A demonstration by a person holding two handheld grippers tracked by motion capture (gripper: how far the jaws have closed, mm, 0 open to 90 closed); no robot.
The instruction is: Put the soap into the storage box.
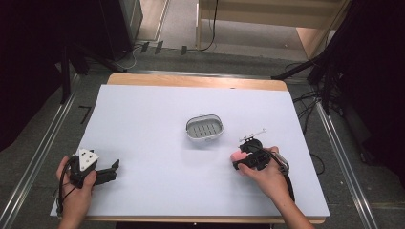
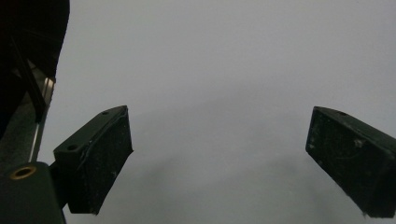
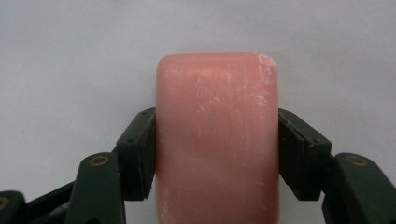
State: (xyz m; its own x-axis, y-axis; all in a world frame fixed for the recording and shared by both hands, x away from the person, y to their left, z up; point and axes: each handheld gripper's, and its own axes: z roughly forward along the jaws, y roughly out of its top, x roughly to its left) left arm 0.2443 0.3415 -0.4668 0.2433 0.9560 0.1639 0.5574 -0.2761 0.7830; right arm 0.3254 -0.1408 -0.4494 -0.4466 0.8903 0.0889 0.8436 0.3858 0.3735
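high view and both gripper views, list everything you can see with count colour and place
soap bar: 1, pink, clamped between the right gripper's jaws, low over the white sheet at the table's right
soap dish: 1, grey with a slotted floor and pale rim, empty, near the middle of the sheet
white sheet: 1, white, covering most of the table top
table: 1, light wood, edge showing at the far side
cables: several, black, on the floor right of the table
left gripper: 1, black with a grey plate on top, near left of the sheet, jaws apart and empty
right gripper: 1, black, near right, shut on the soap bar
hands: 2, one holding each gripper, coming in from the near edge
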